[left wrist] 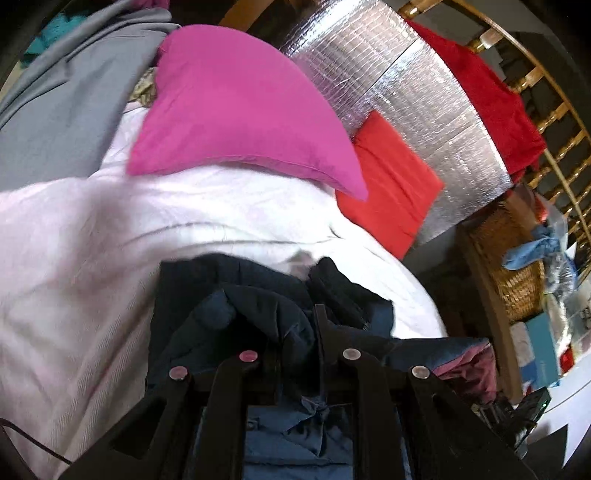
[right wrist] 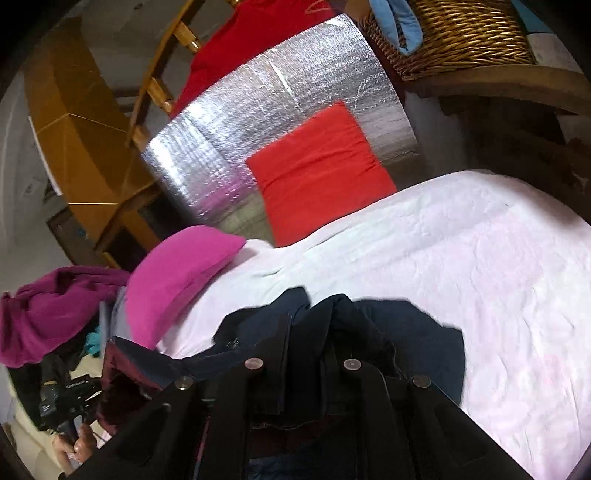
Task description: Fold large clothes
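Observation:
A dark navy jacket (left wrist: 258, 302) with a maroon lining lies bunched on the pale pink bedspread (left wrist: 74, 258), right in front of both cameras. My left gripper (left wrist: 295, 325) is shut on a fold of the navy jacket, whose cloth covers the fingertips. In the right wrist view the jacket (right wrist: 406, 332) is pinched between the fingers of my right gripper (right wrist: 306, 332), which is shut on its dark edge. The maroon lining (right wrist: 122, 373) shows at the left. The fingertips are hidden in cloth in both views.
A magenta pillow (left wrist: 236, 110) and a red cushion (left wrist: 391, 177) lie at the head of the bed against a silver foil panel (left wrist: 424, 92). A grey garment (left wrist: 66, 103) and a purple one (right wrist: 51, 314) lie beside the pillow. A wicker basket (right wrist: 461, 33) stands by the bed.

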`<state>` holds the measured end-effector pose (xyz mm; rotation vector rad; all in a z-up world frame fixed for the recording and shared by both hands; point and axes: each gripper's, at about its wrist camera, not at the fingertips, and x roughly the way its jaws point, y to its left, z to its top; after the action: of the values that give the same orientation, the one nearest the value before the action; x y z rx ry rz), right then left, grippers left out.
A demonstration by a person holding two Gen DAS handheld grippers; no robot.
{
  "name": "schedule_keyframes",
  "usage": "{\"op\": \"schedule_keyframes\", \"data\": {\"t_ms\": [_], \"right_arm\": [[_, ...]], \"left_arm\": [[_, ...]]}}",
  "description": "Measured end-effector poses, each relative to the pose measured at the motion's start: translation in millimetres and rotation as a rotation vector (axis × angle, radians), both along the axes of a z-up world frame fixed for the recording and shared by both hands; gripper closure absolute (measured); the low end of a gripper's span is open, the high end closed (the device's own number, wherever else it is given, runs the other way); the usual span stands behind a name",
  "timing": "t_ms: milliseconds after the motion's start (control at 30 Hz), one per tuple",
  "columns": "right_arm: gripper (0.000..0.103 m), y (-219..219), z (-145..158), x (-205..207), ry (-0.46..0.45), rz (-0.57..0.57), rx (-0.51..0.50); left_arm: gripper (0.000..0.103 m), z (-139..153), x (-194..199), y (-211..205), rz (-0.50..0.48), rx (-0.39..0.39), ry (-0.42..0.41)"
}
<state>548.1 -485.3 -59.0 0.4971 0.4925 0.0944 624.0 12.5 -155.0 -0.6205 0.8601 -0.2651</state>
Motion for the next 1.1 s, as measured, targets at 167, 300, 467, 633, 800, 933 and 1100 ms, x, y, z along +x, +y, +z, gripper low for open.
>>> {"op": "schedule_keyframes", "data": {"t_ms": [167, 300, 467, 633, 800, 933, 1100], "right_arm": [[0.091, -9, -15, 51, 0.015, -0.055, -0.001], [0.092, -13, -33, 85, 0.019, -0.107, 0.011], [0.091, -18, -56, 107, 0.026, -0.156, 0.069], [0.079, -45, -73, 105, 0.047, -0.130, 0.272], [0.021, -56, -56, 67, -0.041, -0.141, 0.324], [0.018, -63, -32, 27, -0.110, -0.119, 0.305], [0.018, -59, -20, -17, -0.040, -0.091, 0.184]], "left_arm": [[0.088, -9, 30, -11, -0.021, 0.053, -0.049], [0.087, -23, 44, -15, -0.014, 0.081, -0.076], [0.083, -31, 51, -20, -0.013, 0.107, -0.110], [0.066, -25, 45, -12, -0.018, -0.007, -0.139], [0.016, 4, 16, 3, 0.115, -0.102, -0.247], [0.013, 35, -10, 17, 0.198, -0.135, -0.277], [0.013, 53, -33, 19, 0.226, -0.001, -0.165]]}}
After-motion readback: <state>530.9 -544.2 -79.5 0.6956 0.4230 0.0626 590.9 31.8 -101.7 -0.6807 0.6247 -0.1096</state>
